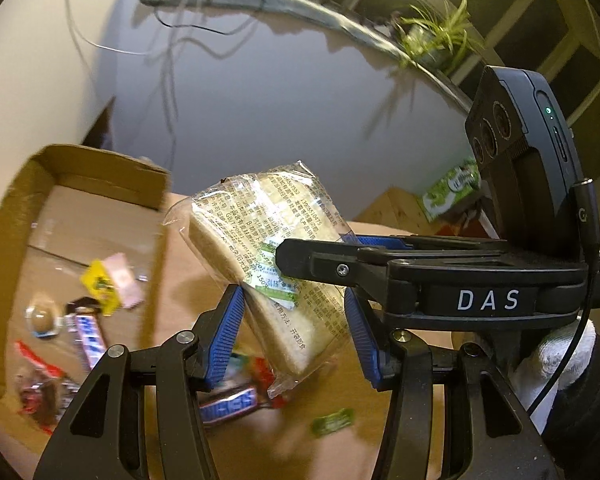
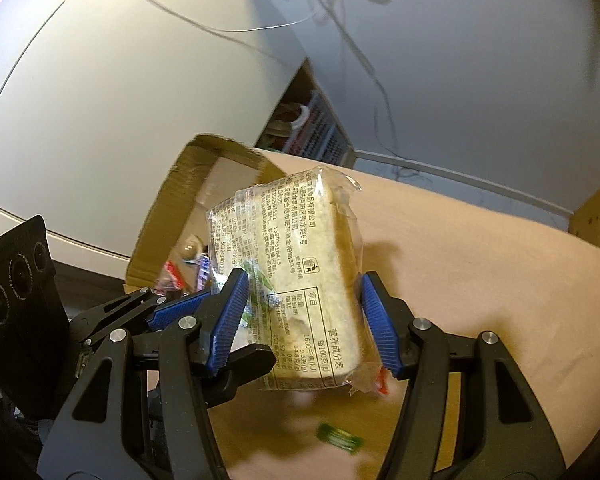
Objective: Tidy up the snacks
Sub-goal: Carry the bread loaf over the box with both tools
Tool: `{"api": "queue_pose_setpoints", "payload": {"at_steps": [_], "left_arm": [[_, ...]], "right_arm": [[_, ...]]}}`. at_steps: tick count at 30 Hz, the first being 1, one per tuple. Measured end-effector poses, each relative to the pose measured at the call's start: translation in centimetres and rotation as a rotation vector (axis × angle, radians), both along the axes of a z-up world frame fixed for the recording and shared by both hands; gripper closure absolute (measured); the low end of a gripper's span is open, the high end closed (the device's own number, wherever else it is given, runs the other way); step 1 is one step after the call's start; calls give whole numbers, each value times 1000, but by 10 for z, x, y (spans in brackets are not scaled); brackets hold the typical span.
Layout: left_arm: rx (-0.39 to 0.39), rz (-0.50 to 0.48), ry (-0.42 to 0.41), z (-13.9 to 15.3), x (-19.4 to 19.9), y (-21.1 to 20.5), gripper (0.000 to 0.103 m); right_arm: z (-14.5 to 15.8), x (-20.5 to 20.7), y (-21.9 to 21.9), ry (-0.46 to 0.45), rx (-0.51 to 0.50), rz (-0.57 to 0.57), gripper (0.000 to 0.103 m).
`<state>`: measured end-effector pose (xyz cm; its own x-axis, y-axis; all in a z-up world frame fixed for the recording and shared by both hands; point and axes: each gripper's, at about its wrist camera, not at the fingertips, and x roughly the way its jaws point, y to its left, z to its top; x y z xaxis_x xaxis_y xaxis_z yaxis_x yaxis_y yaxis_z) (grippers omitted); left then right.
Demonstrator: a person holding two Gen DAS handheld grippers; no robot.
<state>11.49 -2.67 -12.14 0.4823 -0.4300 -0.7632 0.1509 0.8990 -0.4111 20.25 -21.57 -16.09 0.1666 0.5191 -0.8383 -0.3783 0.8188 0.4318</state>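
Both wrist views look down, close, sharing the bread pack.

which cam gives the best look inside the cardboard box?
Left wrist. The cardboard box shows its open interior with several snack wrappers lying on the floor, though blurred. In the right wrist view the box is further off and mostly hidden behind the bagged bread; only a few wrappers peek out.
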Motion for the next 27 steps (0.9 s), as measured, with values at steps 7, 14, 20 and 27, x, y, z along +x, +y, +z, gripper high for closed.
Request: {"api": "queue_pose_setpoints", "payload": {"at_steps": [7, 14, 20, 27], "left_arm": [[6, 75, -15, 4, -5, 39, 53], [8, 138, -15, 3, -9, 73, 53], [8, 187, -4, -2, -9, 98, 53], [11, 230, 22, -14, -7, 119, 53]], "right_arm": [[10, 3, 47, -13, 4, 68, 42], [13, 4, 84, -15, 2, 123, 42], [9, 6, 115, -4, 1, 156, 42], [-2, 6, 146, 11, -10, 193, 42]]}}
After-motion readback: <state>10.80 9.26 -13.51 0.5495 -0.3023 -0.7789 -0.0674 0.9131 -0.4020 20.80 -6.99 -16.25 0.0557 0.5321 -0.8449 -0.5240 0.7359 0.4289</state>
